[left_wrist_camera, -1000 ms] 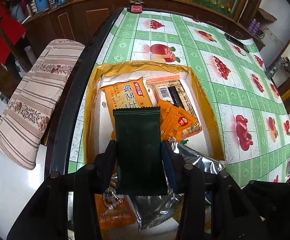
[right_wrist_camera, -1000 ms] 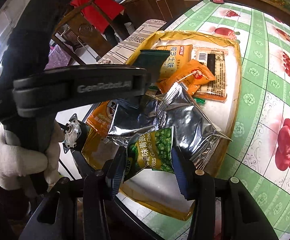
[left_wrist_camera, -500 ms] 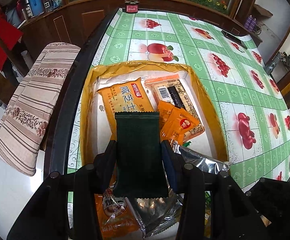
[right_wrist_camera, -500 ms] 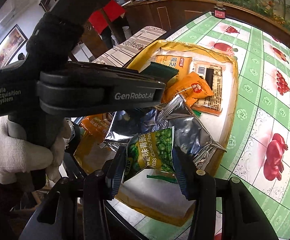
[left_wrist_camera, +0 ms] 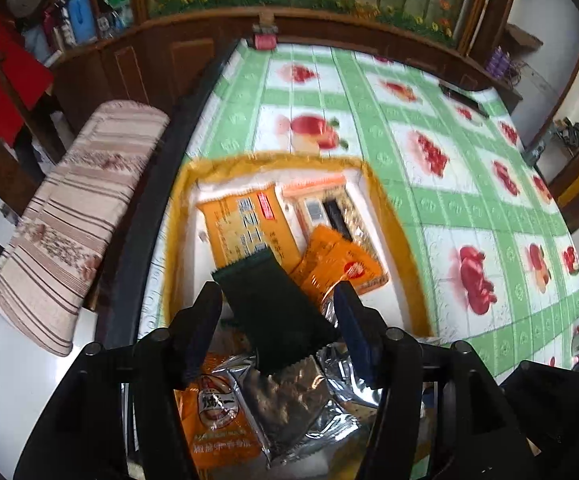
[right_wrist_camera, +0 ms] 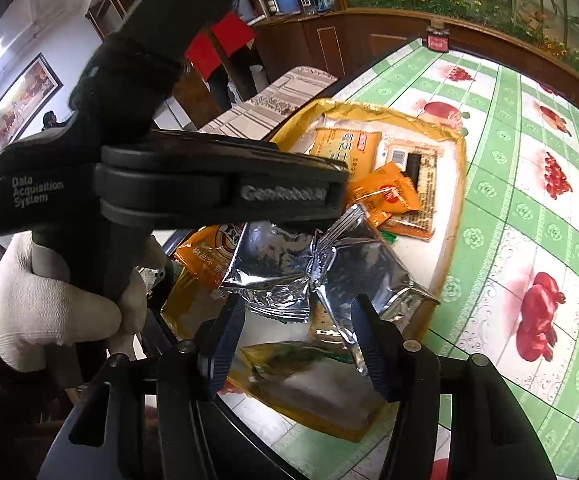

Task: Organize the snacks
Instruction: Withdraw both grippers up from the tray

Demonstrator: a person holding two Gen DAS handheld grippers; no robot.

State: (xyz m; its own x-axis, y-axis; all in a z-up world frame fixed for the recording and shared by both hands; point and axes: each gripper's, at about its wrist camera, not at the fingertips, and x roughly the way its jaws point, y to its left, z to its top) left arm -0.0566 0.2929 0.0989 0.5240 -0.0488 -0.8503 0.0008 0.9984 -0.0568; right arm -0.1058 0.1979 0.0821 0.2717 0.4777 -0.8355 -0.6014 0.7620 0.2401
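- Landmark: yellow-rimmed tray [left_wrist_camera: 401, 240] at the near edge of the table with the green fruit-print cloth [left_wrist_camera: 429, 152]. All places below are given relative to the tray.
- Left gripper [left_wrist_camera: 277, 320]: jaws have just been opening and stand part-open. The dark green packet [left_wrist_camera: 273, 304] is between them, tilted, clear of both pads. It looks released and blurred, over the near half of the tray.
- Right gripper [right_wrist_camera: 297, 340]: jaws have just been opening, also part-open. The green pea packet [right_wrist_camera: 289, 364] lies blurred below them, at the tray's near corner, not pinched.
- Already in the tray: large orange packet [left_wrist_camera: 245, 228] and clear-wrapped bar [left_wrist_camera: 329, 212] at the far end, small orange sachets [left_wrist_camera: 341, 264] mid-tray, crumpled silver bags [right_wrist_camera: 329, 264] and another orange packet [left_wrist_camera: 217, 412] at the near end.
- Risk 1: the dark green packet lands on the silver bags, which are slick and lumpy. It could slide off the pile toward the tray's near rim.
- Risk 2: the pea packet sits right at the near corner, which seems to overhang the table edge. A glancing bounce may send it over to the floor.
- Risk 3: both grippers crowd the near end, with the left gripper's body just above the right one's view. A collision during withdrawal could knock the pile.
- Risk 4: near-end stacking leaves the far end thin, so the sort stays untidy.
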